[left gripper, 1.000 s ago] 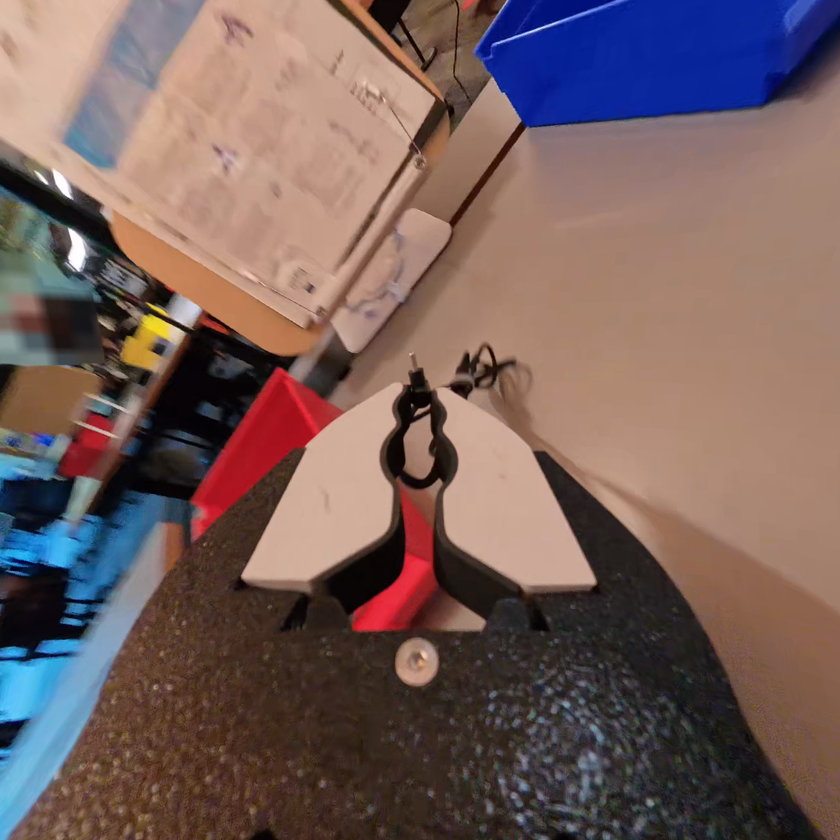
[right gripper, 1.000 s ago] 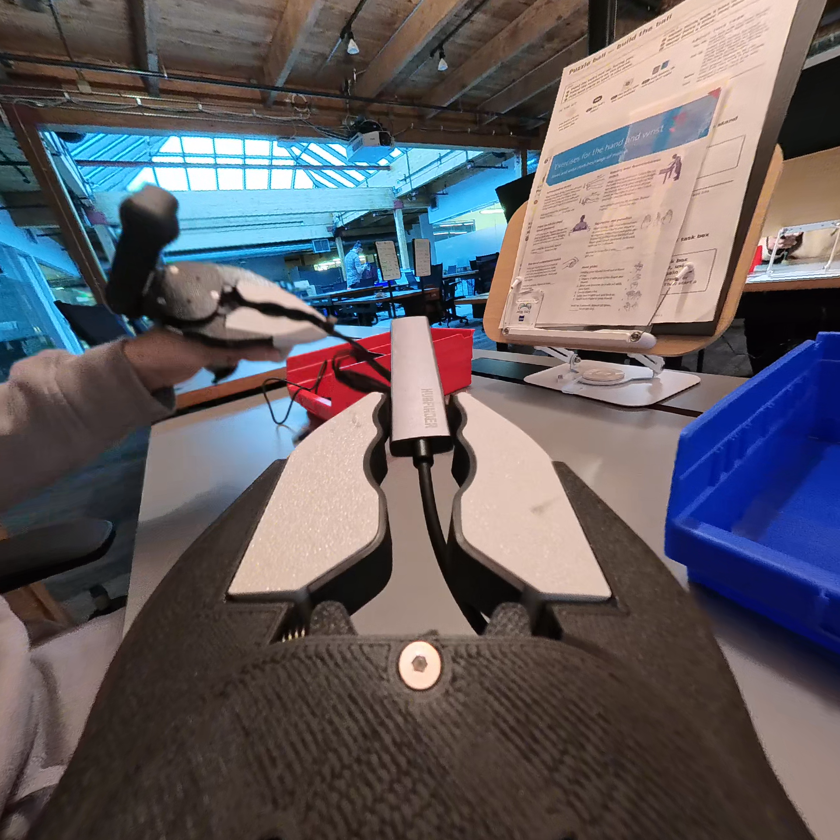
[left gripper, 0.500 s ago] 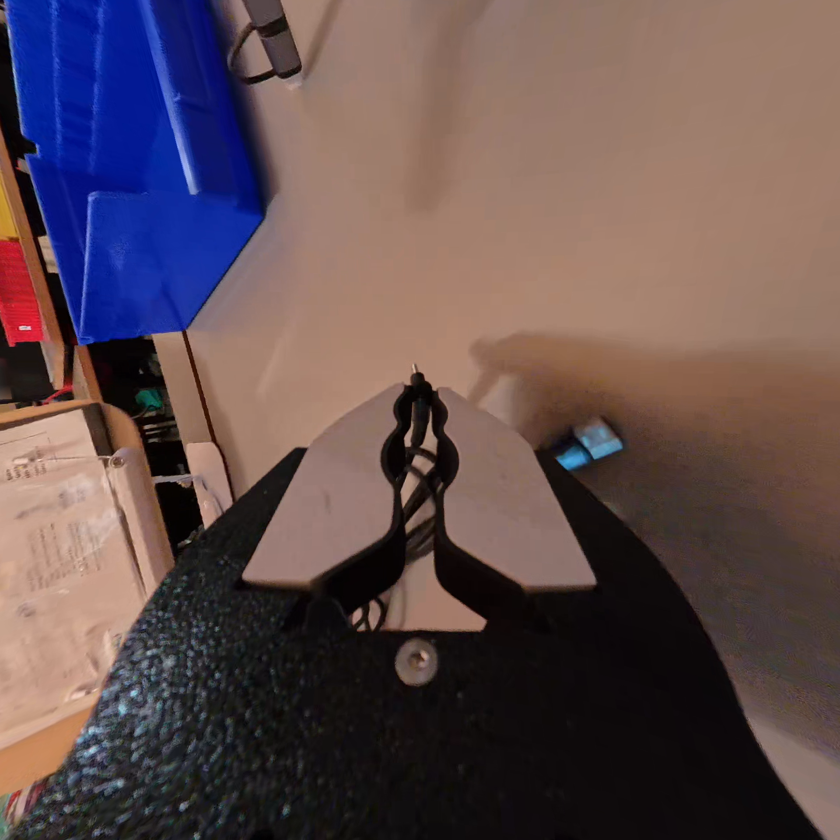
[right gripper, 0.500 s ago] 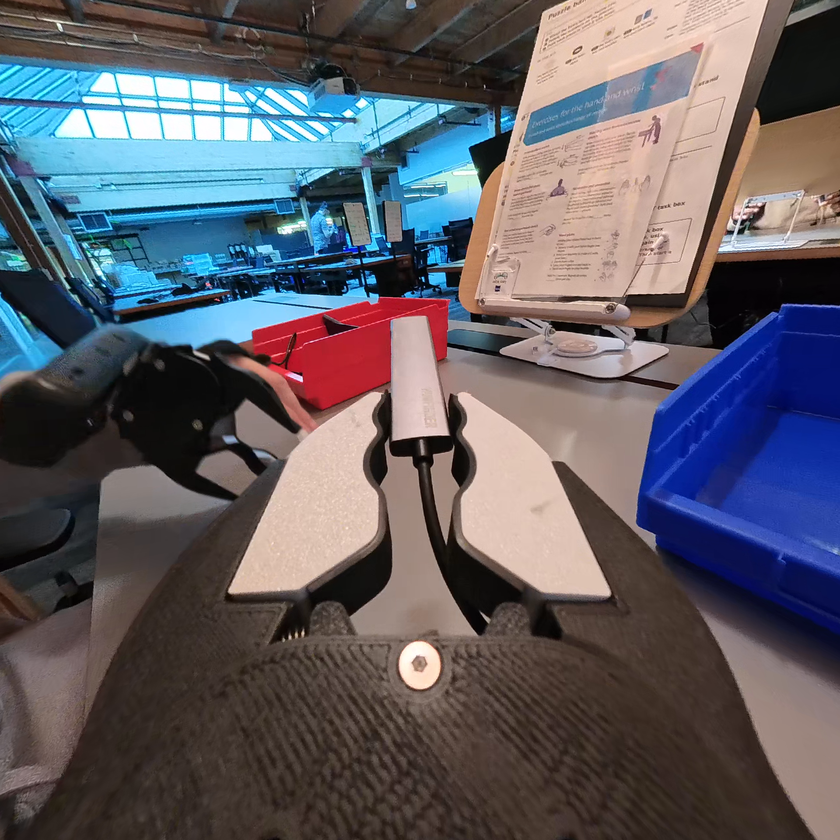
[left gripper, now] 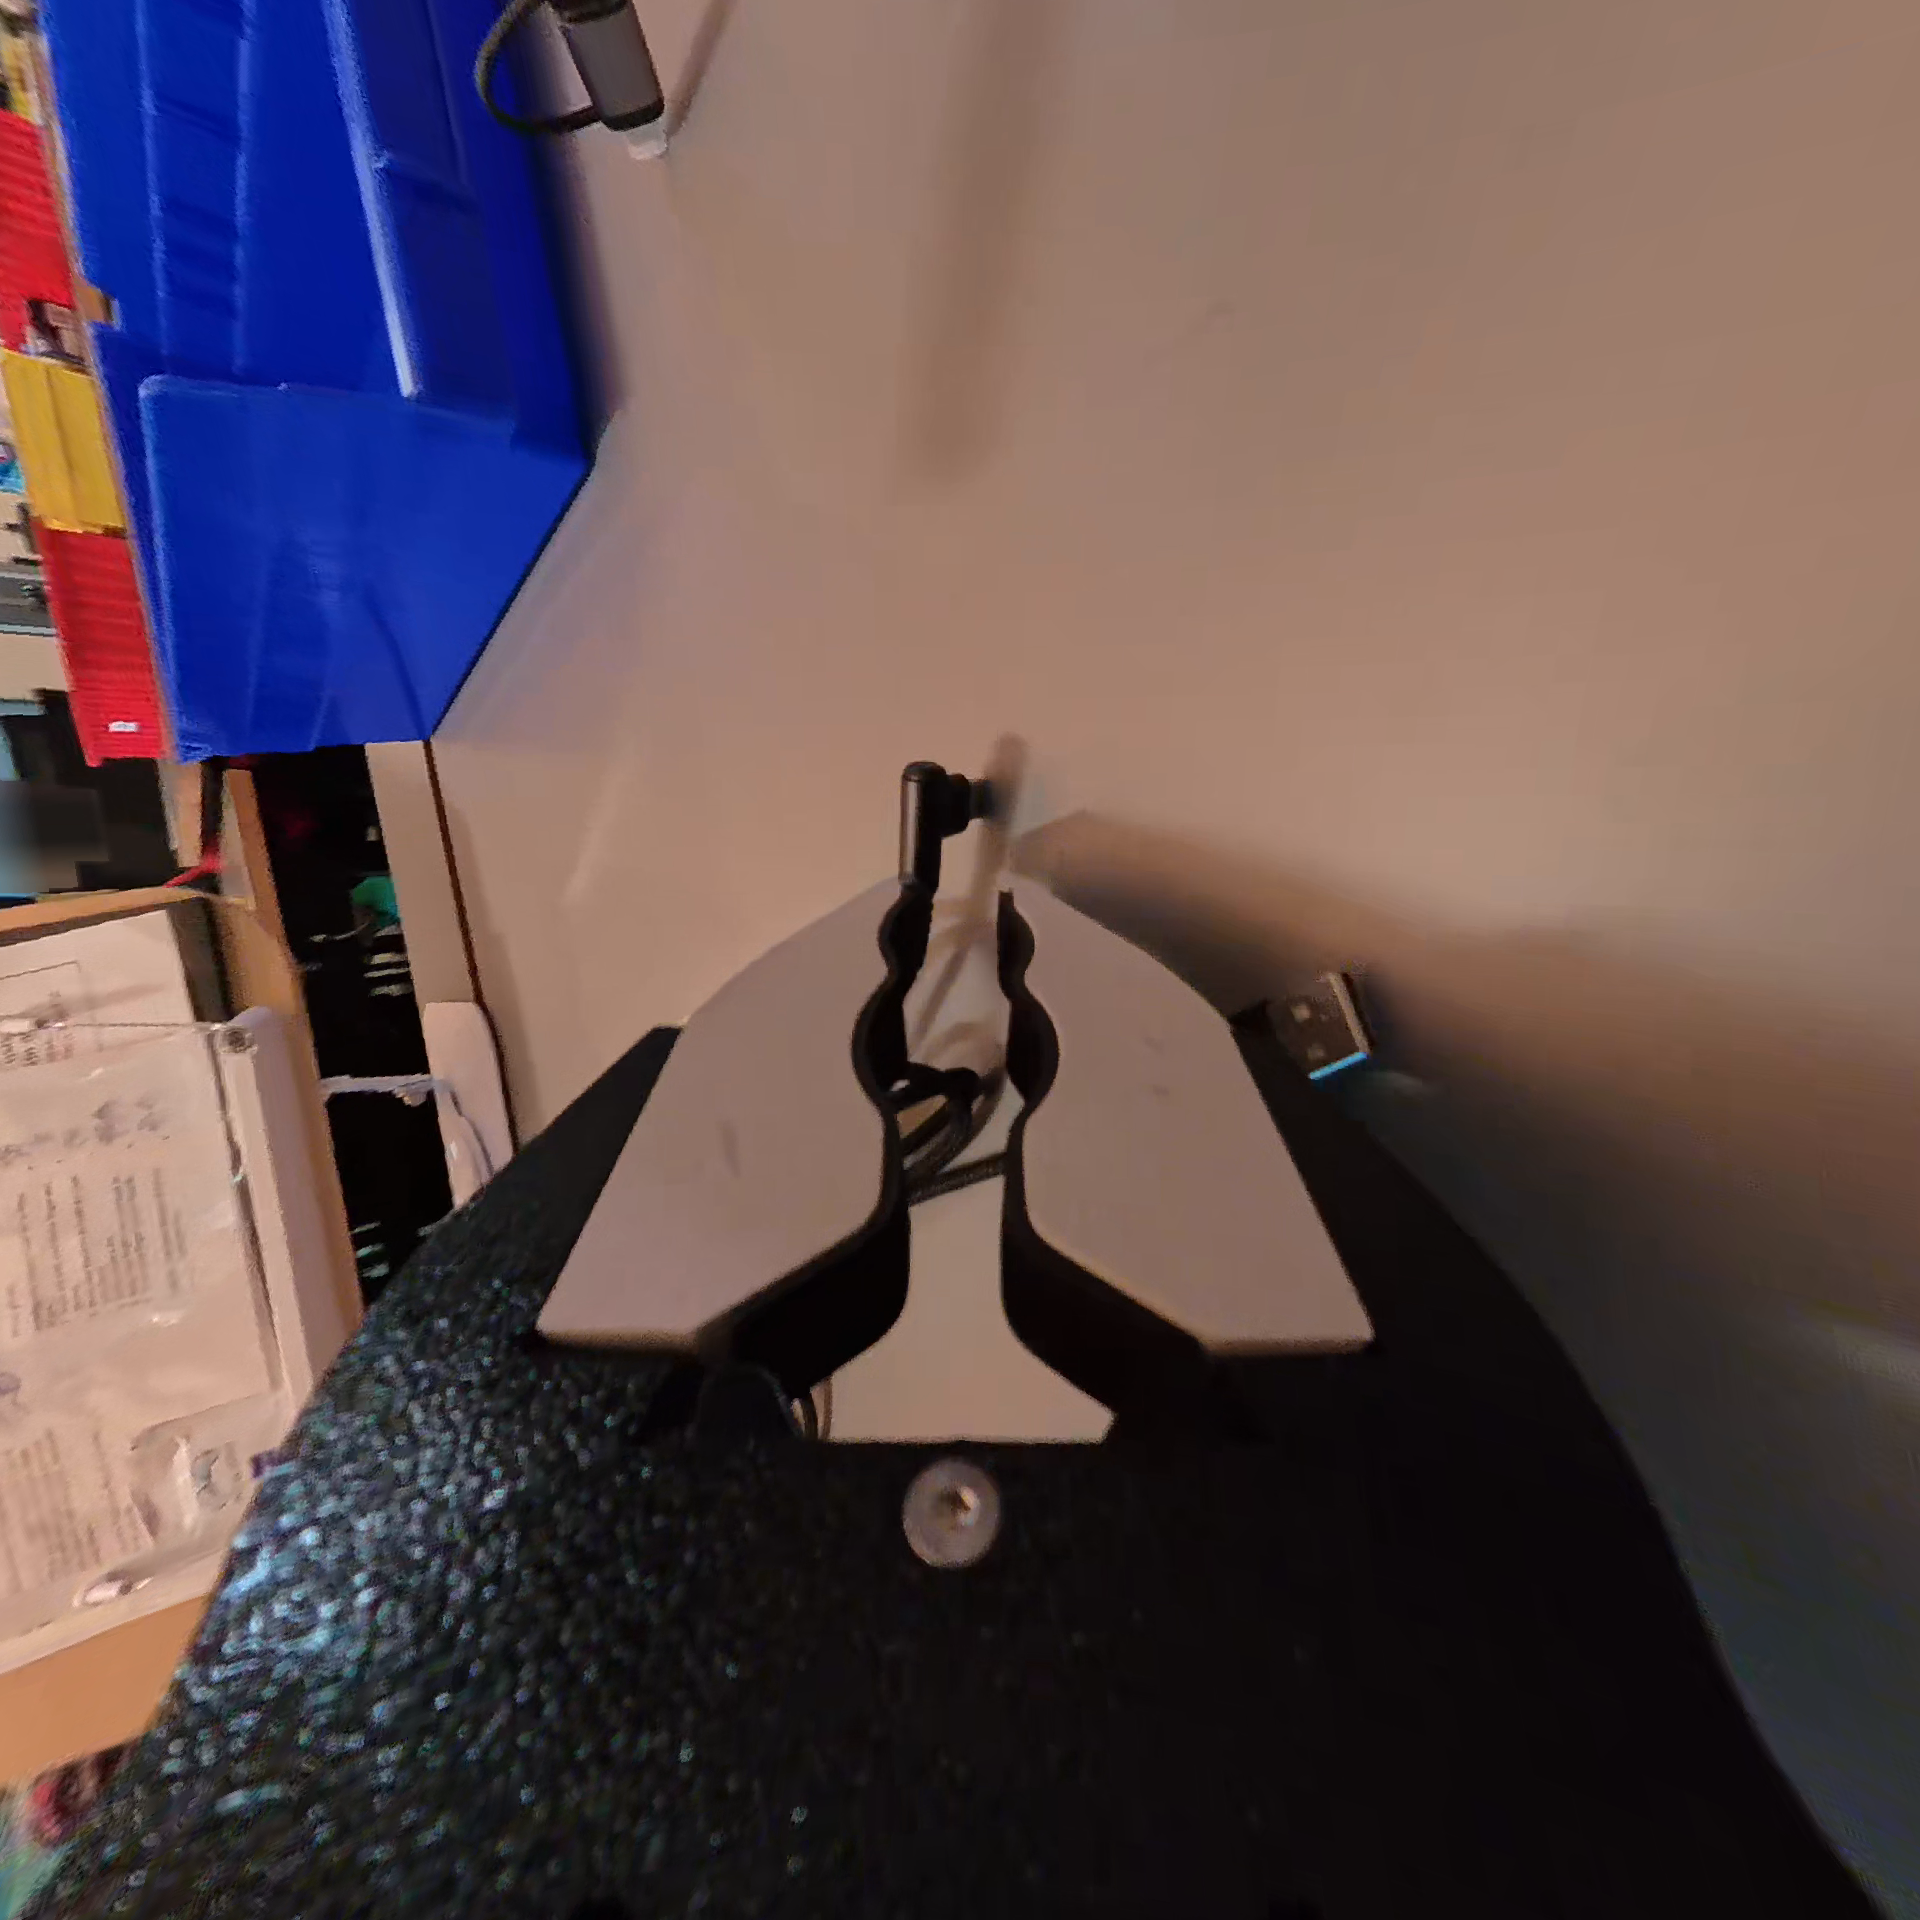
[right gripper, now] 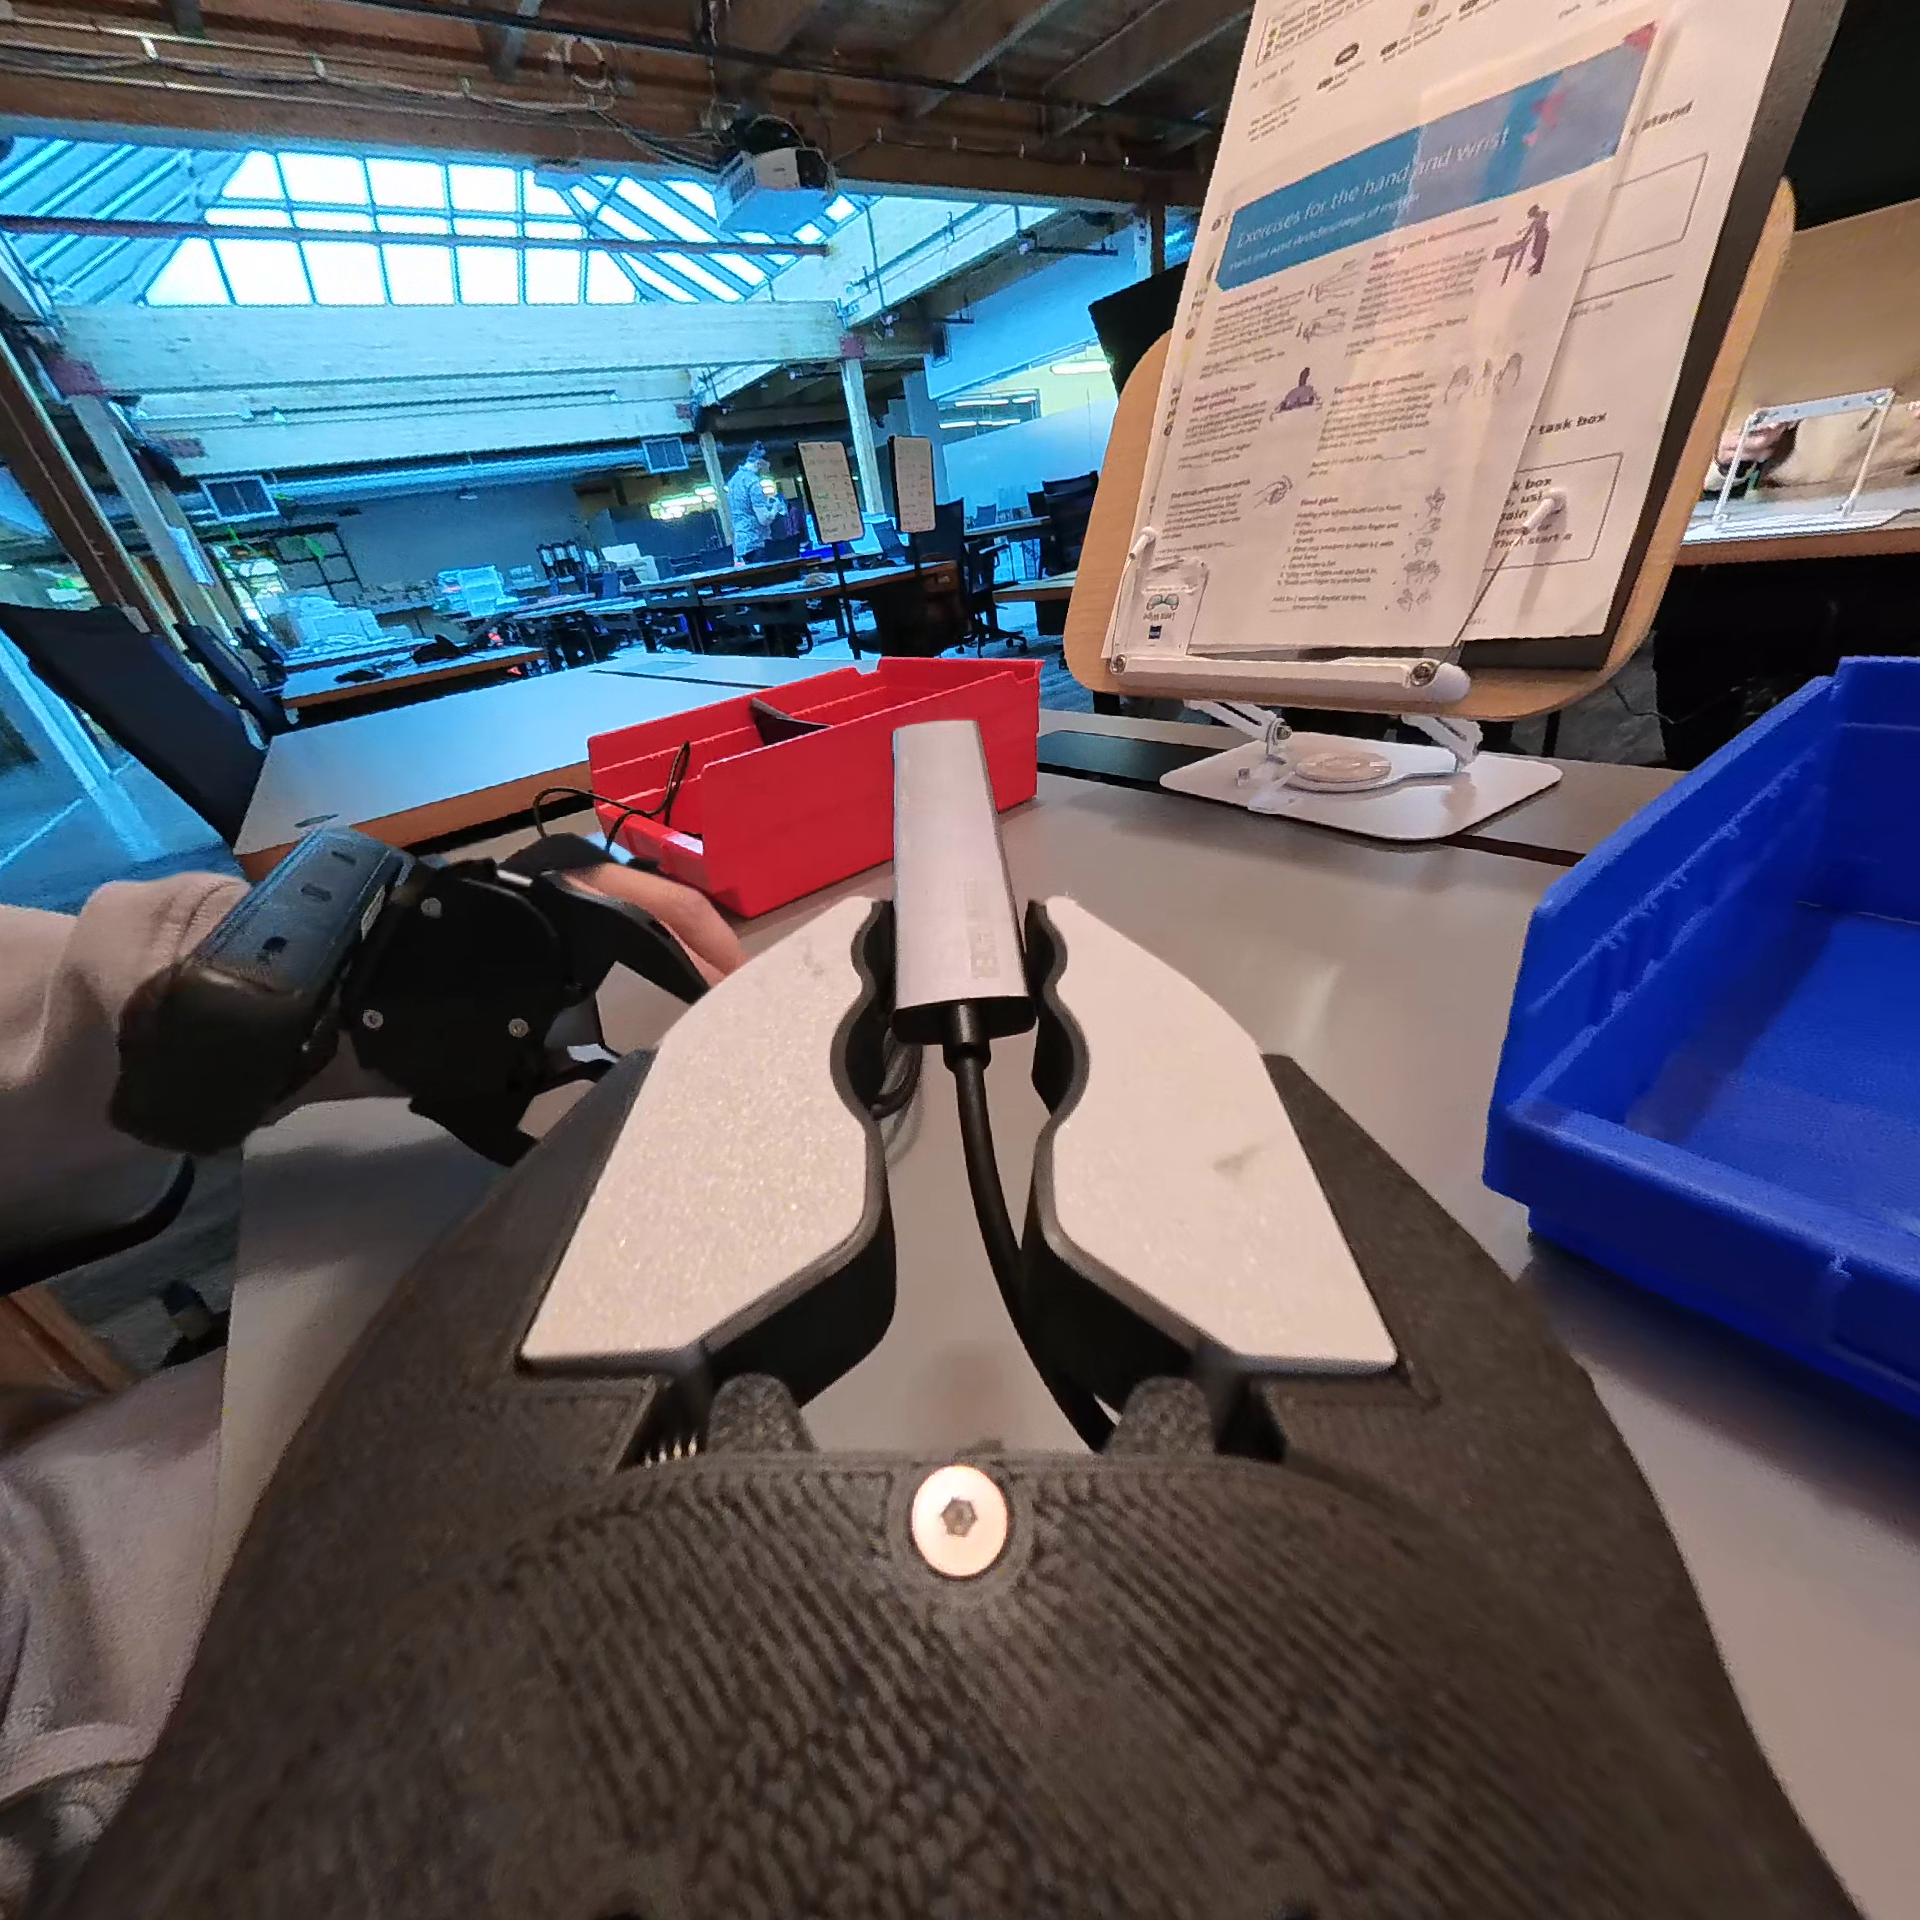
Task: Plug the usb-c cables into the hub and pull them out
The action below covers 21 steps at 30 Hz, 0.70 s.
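Note:
My right gripper (right gripper: 961, 914) is shut on the grey hub (right gripper: 951, 883), held above the table with its black cable running back between the fingers. My left gripper (left gripper: 951, 894) points down at the table, its fingers a little apart. A black right-angle usb-c plug (left gripper: 920, 831) stands at the left fingertip, not clamped. Its braided cable (left gripper: 940, 1132) lies loose between the fingers. A USB-A plug (left gripper: 1309, 1023) with a blue insert lies just right of it. In the right wrist view, the left gripper's body (right gripper: 416, 987) is low at the left.
A blue bin (right gripper: 1745, 1039) stands at the right and a red bin (right gripper: 821, 790) with a thin black cable behind the hub. A document stand (right gripper: 1382, 416) is at the back. A grey plug with a looped cable (left gripper: 613, 62) lies by the blue bin (left gripper: 343, 468).
The left gripper swung down from beside the hub to the table. Its fingers have parted, and the plug they pinched now stands free at the tip. The right gripper keeps the hub.

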{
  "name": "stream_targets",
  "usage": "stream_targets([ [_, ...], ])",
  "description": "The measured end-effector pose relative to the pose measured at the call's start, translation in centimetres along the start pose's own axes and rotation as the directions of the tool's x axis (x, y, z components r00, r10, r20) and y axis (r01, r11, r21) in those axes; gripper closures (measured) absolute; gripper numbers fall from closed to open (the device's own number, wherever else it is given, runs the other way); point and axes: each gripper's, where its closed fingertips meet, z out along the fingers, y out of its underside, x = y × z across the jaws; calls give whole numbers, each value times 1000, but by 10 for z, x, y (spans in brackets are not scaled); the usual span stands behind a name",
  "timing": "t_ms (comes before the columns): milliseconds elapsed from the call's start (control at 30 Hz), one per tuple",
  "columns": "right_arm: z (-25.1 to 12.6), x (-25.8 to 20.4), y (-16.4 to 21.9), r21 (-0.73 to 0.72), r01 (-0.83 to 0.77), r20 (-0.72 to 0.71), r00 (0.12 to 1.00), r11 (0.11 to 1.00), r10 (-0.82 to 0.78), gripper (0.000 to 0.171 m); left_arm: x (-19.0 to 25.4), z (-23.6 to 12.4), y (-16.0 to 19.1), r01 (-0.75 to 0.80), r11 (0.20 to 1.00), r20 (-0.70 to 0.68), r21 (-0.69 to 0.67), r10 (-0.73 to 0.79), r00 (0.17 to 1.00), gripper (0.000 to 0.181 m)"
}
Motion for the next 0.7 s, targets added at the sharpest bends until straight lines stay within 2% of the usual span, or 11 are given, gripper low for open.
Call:
stream_targets([
  [100, 0, 1, 2, -10, -4, -2, 1000, 1000, 4, 147, -6, -2, -6, 36, 999, -53, 25, -35, 998, 164],
  [167, 0, 2, 5, -35, -17, -2, 1000, 999, 17, 147, -20, -7, -15, 112, 991, -70, 69, -107, 992, 160],
  [233, 1, 3, 8, -59, -43, -1, 999, 997, 43, 147, -48, -20, -35, 257, 948, -60, 187, -250, 966, 160],
  [300, 1, 1, 9, -65, -74, 12, 997, 995, 75, 147, -81, -34, -52, 403, 867, -51, 295, -406, 912, 156],
  [367, 3, 0, 9, -62, -77, 21, 997, 995, 79, 147, -107, -44, -58, 411, 850, 10, 329, -439, 898, 152],
  [433, 3, 1, 10, -65, -83, 13, 996, 994, 84, 147, -122, -50, -59, 295, 905, 130, 307, -346, 929, 148],
  [500, 3, 1, 11, -78, -76, 7, 997, 994, 77, 147, -130, -49, -55, 145, 966, 259, 216, -200, 945, 143],
  [567, 4, 0, 10, -73, -88, 2, 996, 993, 88, 147, -122, -43, -60, 17, 986, 278, 169, -64, 958, 140],
  [633, 7, -7, 5, -55, -108, 35, 993, 993, 111, 147, -120, -36, -60, -91, 990, 345, 106, 49, 937, 137],
  [667, 8, -10, 4, -52, -115, 46, 992, 992, 117, 147, -123, -34, -59, -142, 988, 403, 63, 106, 909, 139],
  [700, 10, -13, 5, -57, -115, 54, 992, 992, 118, 147, -126, -33, -58, -190, 982, 450, 21, 161, 879, 155],
])
